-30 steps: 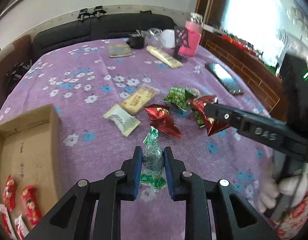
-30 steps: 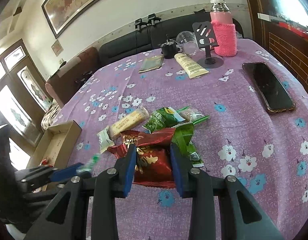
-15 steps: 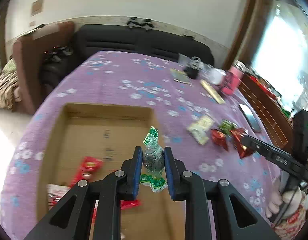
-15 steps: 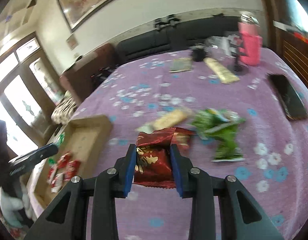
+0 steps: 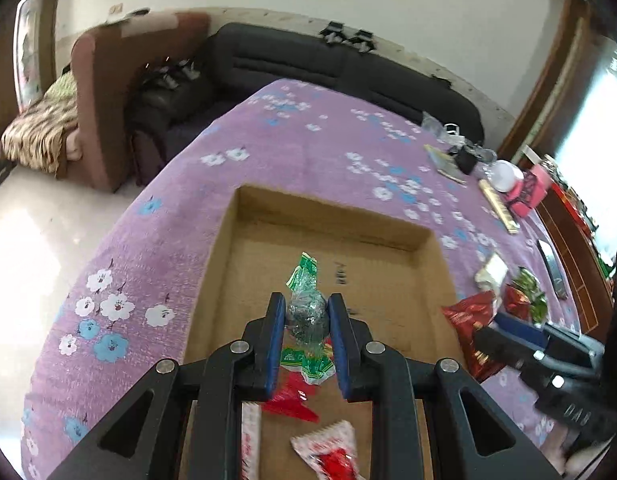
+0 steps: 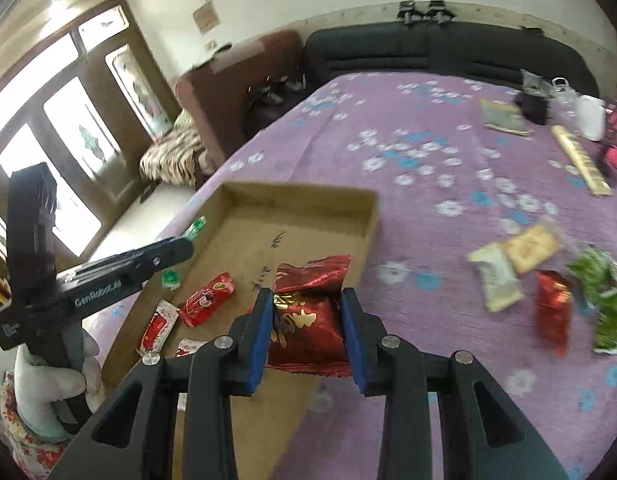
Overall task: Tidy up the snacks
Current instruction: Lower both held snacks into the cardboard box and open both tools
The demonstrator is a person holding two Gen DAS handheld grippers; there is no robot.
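My left gripper (image 5: 306, 322) is shut on a green-wrapped candy (image 5: 306, 312) and holds it over the open cardboard box (image 5: 328, 220). Several red and white snack packets (image 5: 328, 452) lie in the box's near end. My right gripper (image 6: 306, 320) is shut on a red snack packet (image 6: 308, 320) above the box's right edge (image 6: 368, 236). The left gripper also shows in the right wrist view (image 6: 180, 248) over the box's left side. Loose snacks lie on the purple cloth: a cream packet (image 6: 494, 280), a biscuit bar (image 6: 532, 246), a red packet (image 6: 552, 308) and green packets (image 6: 604, 292).
The round table has a purple flowered cloth (image 5: 308, 140). At its far side stand a pink bottle (image 5: 528, 192), a white cup (image 5: 504, 176), a long yellow packet (image 5: 498, 206) and a phone (image 5: 552, 268). A black sofa (image 5: 328, 64) and brown armchair (image 5: 120, 80) stand beyond.
Both grippers swung left from the snack pile to the box, each carrying its snack. The left one is now over the box's middle; the right one has reached the box's right edge.
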